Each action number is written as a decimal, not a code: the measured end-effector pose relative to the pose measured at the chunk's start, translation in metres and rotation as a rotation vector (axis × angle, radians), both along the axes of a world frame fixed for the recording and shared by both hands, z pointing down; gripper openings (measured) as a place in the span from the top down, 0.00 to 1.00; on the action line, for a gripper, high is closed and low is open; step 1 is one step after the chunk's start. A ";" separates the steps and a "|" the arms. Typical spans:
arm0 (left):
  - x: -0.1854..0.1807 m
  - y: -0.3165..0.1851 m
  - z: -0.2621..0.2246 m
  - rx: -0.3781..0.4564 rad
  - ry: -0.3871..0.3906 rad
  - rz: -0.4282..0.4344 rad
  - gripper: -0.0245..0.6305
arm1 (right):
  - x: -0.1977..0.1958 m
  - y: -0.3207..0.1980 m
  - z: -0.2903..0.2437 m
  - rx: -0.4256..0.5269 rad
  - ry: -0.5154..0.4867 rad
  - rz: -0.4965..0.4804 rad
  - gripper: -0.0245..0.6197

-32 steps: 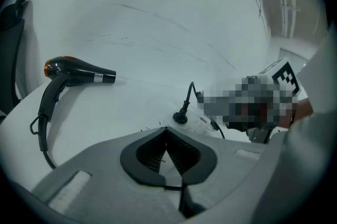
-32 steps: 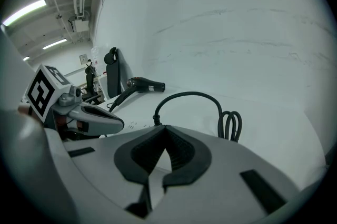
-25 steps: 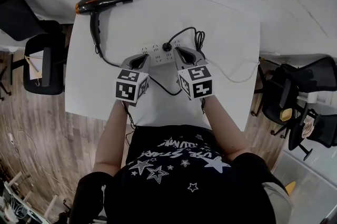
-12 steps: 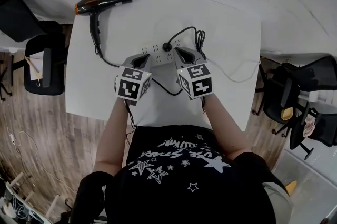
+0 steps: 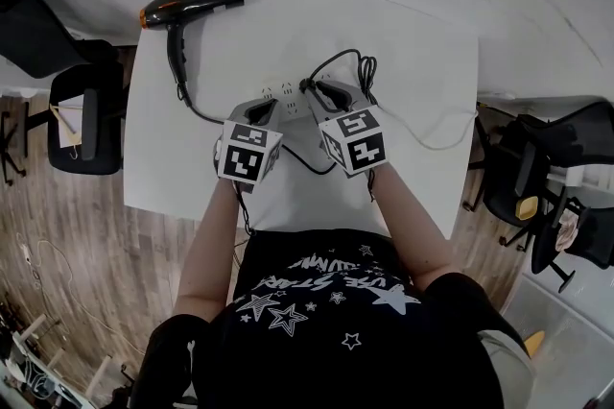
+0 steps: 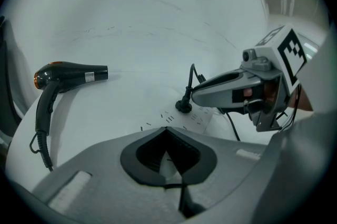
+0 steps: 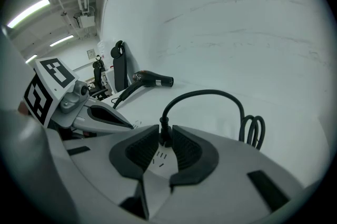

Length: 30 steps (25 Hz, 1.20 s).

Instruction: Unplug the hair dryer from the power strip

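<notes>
A black hair dryer [image 5: 187,6] with an orange rear end lies at the far left of the white table [image 5: 413,33]. Its black cord runs to a plug [image 5: 309,85] that stands in the white power strip [image 5: 286,96]. My right gripper [image 5: 320,90] has its jaws closed against both sides of that plug [image 7: 164,136], which is still seated in the strip. My left gripper [image 5: 259,114] is shut, with its tips resting on the strip [image 6: 181,119] just left of the plug [image 6: 184,106]. The dryer also shows in the left gripper view [image 6: 63,74].
A looped part of the black cord [image 5: 365,69] lies right of the strip. The strip's thin white cable [image 5: 436,144] trails toward the table's right edge. Black office chairs stand on the wooden floor at the left [image 5: 82,109] and right [image 5: 537,172].
My right gripper has edged left and now has its jaws around the plug. The left gripper stays on the strip.
</notes>
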<state>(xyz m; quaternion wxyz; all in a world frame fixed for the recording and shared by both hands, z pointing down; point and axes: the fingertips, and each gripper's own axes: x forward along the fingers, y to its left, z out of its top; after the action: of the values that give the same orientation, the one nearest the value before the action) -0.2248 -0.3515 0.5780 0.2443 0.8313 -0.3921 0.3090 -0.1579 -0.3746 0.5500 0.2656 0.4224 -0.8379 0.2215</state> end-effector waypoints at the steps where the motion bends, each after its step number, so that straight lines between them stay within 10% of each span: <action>1: 0.000 0.000 0.000 0.001 -0.005 0.003 0.95 | -0.001 0.000 0.000 -0.004 0.002 -0.006 0.83; 21: -0.001 -0.001 0.001 -0.023 0.002 -0.033 0.95 | -0.016 -0.008 0.012 0.062 0.244 -0.123 0.82; 30: 0.003 0.001 0.001 0.042 -0.168 0.002 0.95 | -0.015 -0.006 0.012 0.043 0.209 -0.123 0.83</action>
<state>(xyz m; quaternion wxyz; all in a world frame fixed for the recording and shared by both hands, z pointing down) -0.2220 -0.3501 0.5793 0.1930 0.8078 -0.4168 0.3695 -0.1725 -0.3803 0.5617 0.3554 0.3964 -0.8346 0.1415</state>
